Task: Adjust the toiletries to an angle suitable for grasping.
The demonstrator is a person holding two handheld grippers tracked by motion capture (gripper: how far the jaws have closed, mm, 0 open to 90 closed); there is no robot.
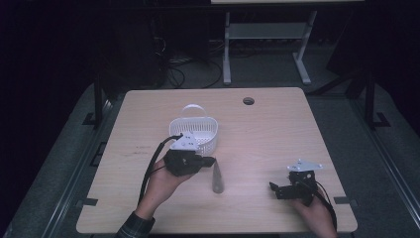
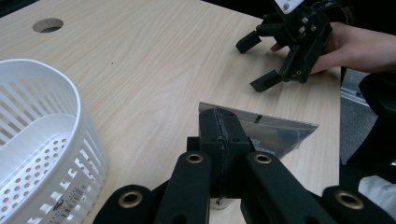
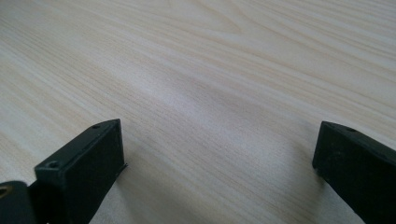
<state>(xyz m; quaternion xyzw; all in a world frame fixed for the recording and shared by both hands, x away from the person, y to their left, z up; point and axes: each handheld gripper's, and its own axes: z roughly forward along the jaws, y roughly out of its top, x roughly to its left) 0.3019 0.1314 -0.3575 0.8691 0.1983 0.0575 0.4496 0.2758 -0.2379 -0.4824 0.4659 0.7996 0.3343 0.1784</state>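
A flat silvery-grey plastic packet (image 1: 217, 179) stands on edge near the middle of the wooden table (image 1: 267, 129). My left gripper (image 1: 209, 161) is shut on the packet's near end, just in front of a white slotted basket (image 1: 206, 144) with a handle. In the left gripper view the closed jaws (image 2: 219, 125) pinch the packet (image 2: 280, 134), and the basket wall (image 2: 60, 154) is at the left. My right gripper (image 1: 275, 190) rests low at the table's front right, open with nothing in it. It appears across the table (image 2: 256, 63), and its own view (image 3: 219, 154) has bare wood between the spread jaws.
A round cable hole (image 1: 248, 100) lies at the table's far side (image 2: 48, 24). A white desk frame (image 1: 267, 44) stands on the floor beyond the table. The basket holds nothing that I can see.
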